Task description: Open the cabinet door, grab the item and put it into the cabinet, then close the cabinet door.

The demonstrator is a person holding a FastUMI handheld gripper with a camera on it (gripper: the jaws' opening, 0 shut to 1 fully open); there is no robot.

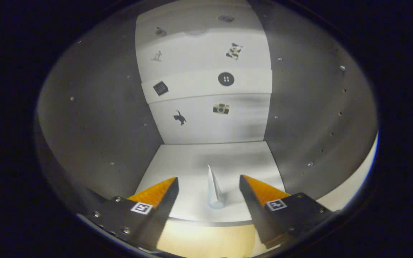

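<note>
The white cabinet (84, 118) stands open, its stickered back panel (206, 118) far. A slim white item (213, 188) stands upright near the shelf's (192, 161) front edge, between the gripper's (208, 186) spread, empty fingers. Any brushing finger could topple it.

Inside a pale cabinet (95, 118), as I saw it from my remote station.

Two grey side walls, left and right (310, 107), dotted with small peg holes, ran back to a white back panel (206, 125) crossed by horizontal seams. On it I made out small stickers: a black cat (180, 117), a camera (221, 108), a round dark button (226, 79), a dark ribbed square (160, 88) and a black-and-white patch (234, 51) higher up. The white cabinet floor (192, 157) was brightly lit near its front edge, soft shadow lay across the back, and a yellowish surface (206, 240) showed below the front edge.
</note>
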